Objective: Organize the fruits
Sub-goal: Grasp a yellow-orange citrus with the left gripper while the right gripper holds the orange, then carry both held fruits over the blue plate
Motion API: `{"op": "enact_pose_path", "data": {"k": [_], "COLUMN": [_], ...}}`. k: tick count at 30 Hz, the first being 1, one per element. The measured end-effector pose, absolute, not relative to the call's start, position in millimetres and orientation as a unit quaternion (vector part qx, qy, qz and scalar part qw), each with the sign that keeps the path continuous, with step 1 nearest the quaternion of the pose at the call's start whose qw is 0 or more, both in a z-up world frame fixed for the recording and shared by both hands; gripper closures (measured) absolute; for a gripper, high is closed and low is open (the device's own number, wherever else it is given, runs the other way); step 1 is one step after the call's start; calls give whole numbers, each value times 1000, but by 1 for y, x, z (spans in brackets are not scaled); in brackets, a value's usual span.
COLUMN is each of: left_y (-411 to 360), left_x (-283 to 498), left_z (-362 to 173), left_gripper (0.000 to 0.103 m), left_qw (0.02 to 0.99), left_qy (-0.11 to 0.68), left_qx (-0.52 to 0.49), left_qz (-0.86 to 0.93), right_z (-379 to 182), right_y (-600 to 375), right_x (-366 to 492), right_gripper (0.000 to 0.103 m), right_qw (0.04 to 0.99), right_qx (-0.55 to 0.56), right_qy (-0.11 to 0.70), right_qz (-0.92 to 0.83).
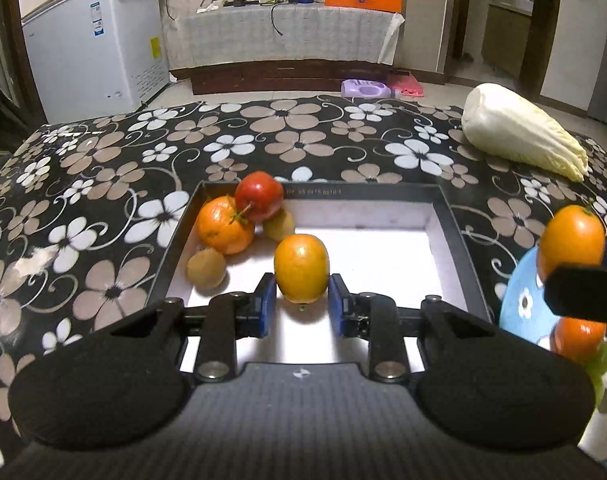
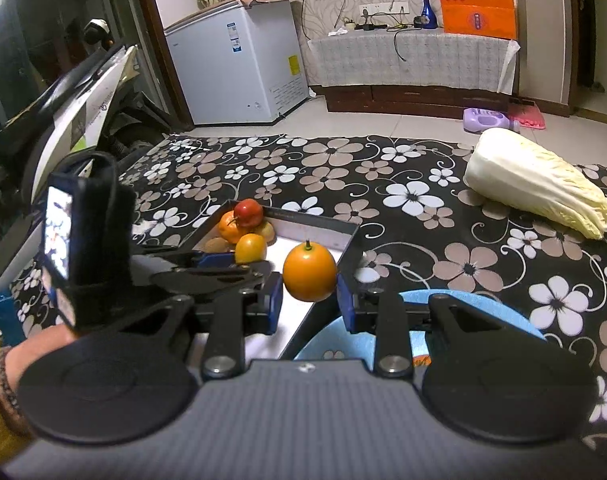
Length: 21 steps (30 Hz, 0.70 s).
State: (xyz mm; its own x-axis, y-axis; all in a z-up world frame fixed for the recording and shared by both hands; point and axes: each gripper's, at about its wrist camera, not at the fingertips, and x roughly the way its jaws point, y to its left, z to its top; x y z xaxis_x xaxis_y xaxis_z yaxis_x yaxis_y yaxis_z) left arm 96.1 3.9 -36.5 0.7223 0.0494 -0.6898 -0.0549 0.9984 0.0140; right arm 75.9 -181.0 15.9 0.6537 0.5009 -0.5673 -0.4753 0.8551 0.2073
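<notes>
Fruit crowds the far-left corner of the black-rimmed box (image 1: 455, 216): a red apple (image 1: 259, 196), a tangerine (image 1: 223, 226) and two kiwis. Left gripper (image 1: 302, 304) pinches an orange (image 1: 301, 268) over the box's bare white floor. Right gripper (image 2: 309, 298) pinches another orange (image 2: 309, 272) above the box's near edge, beside a blue plate (image 2: 499, 308). Cabbage (image 1: 523, 136) lies well apart, far right.

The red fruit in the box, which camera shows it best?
The left wrist view. There the red fruit is large and sharp, perched on the other fruit in the far left corner of the box. The right wrist view shows the same fruit smaller and farther off, with its lower part hidden by the pile.
</notes>
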Motion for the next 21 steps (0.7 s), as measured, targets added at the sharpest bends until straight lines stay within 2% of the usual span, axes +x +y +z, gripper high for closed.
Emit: {"op": "enact_pose_path", "data": {"k": [21], "left_y": [4], "left_x": [22], "left_z": [-13], "left_gripper": [70], "left_qw": [931], "left_qy": [362], "left_qx": [3], "left_qz": [39], "right_z": [14], "right_y": [-180], "right_x": [31], "right_gripper": [70], "right_qw": [912], "right_qx": [26], "right_qy": [313], "right_qz": [264]}}
